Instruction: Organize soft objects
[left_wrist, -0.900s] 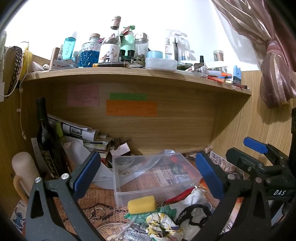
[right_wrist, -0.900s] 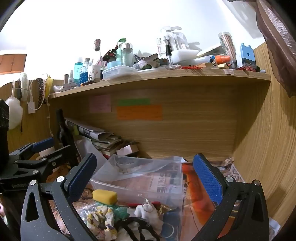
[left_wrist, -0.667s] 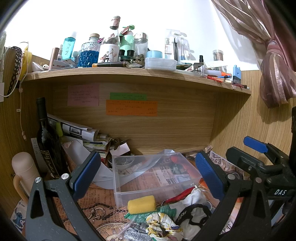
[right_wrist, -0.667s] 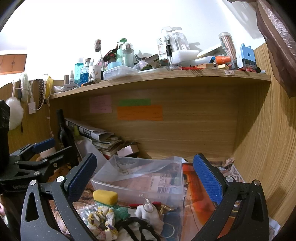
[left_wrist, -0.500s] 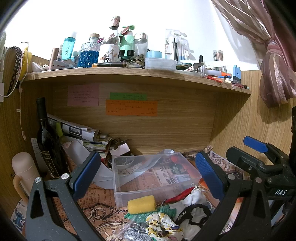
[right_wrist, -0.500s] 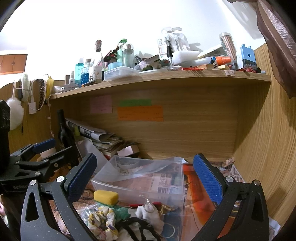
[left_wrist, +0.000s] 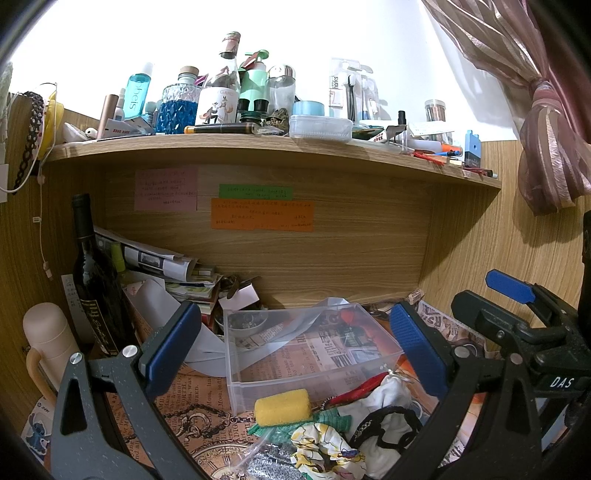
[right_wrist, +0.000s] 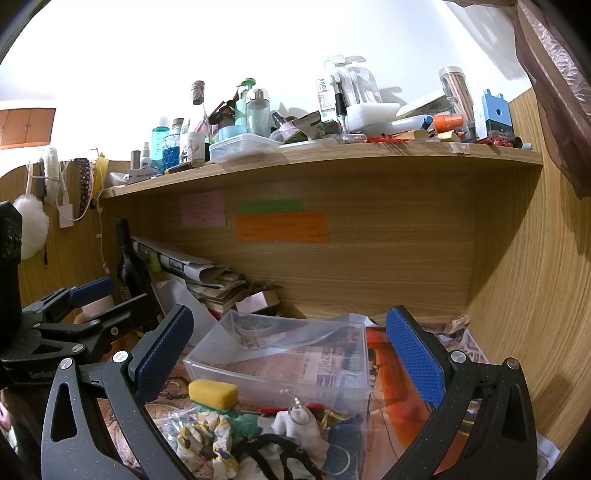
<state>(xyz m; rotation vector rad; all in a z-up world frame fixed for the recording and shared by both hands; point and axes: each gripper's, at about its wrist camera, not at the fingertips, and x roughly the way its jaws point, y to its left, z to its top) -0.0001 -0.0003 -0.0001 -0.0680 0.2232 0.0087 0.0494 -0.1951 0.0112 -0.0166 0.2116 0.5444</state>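
Observation:
A clear plastic box (left_wrist: 258, 380) (right_wrist: 207, 363) stands on the desk under the shelf, with a plastic sheet drooping into it. In front of it lies a pile of soft things: a yellow sponge (left_wrist: 282, 401) (right_wrist: 212, 394), a green scrunchie (left_wrist: 325, 417) (right_wrist: 243, 424), a printed scrunchie (left_wrist: 325, 445) (right_wrist: 205, 443), a white cloth toy (left_wrist: 384, 398) (right_wrist: 295, 424) and a black headband (left_wrist: 384, 424) (right_wrist: 280, 450). My left gripper (left_wrist: 295, 343) is open and empty above the pile. My right gripper (right_wrist: 290, 339) is open and empty, to the right of the left one (right_wrist: 88, 291).
A dark wine bottle (left_wrist: 92, 280) and a beige flask (left_wrist: 44, 343) stand at the left. Stacked papers (left_wrist: 159, 262) lie at the back. A crowded shelf (left_wrist: 258, 147) hangs overhead. Wooden walls close in the back and right (right_wrist: 535, 295). A curtain (left_wrist: 546, 147) hangs at the right.
The right wrist view has shifted slightly rightward, so the sponge and box sit a little further right. The left gripper has not moved. Both grippers stay open.

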